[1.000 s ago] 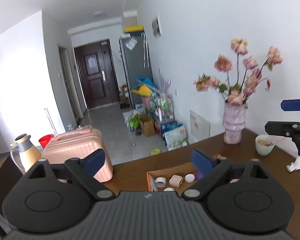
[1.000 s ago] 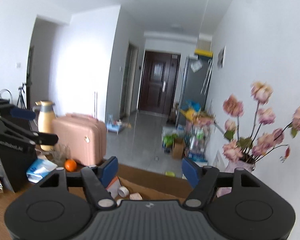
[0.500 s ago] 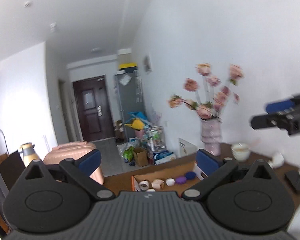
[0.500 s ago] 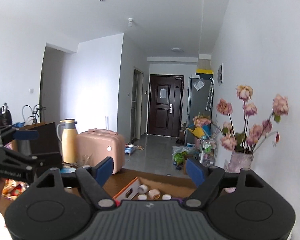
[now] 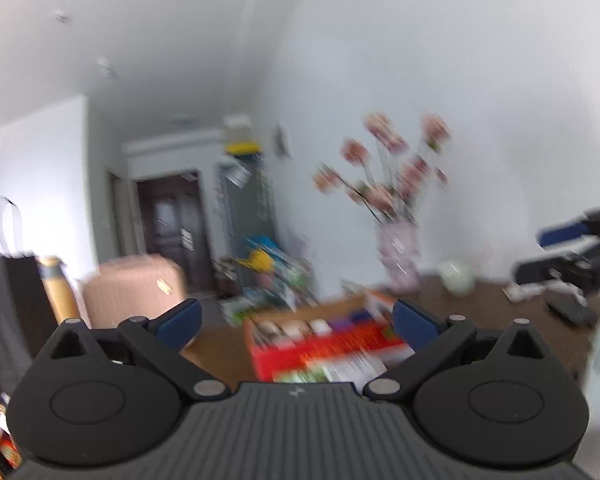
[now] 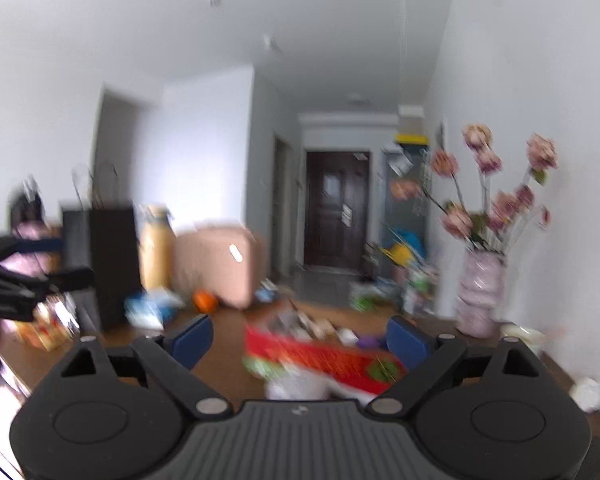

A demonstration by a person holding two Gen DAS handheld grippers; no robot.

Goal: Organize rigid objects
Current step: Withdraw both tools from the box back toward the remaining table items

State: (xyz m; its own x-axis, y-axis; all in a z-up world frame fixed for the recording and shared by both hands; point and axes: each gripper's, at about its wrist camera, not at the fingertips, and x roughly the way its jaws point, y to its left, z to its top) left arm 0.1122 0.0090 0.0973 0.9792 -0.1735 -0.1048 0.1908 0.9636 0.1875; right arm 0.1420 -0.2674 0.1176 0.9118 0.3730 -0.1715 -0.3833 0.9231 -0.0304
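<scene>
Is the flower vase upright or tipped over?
Upright. The vase stands on the table by the wall, its flower stems rising from the top.

Both views are motion-blurred; a pink vase (image 6: 479, 292) of pink flowers (image 6: 496, 184) stands upright on the brown desk (image 6: 228, 328) against the white wall, with a white bowl (image 5: 457, 278) near it. A pink suitcase (image 6: 220, 266) stands beyond the desk's far edge, a yellow flask (image 6: 155, 248) to its left, an orange (image 6: 205, 300) in front of it; a black bag (image 6: 104, 264) stands left of the flask. A dark door (image 6: 336, 208) closes the hallway; a grey refrigerator (image 5: 248, 208) stands to its right.
</scene>
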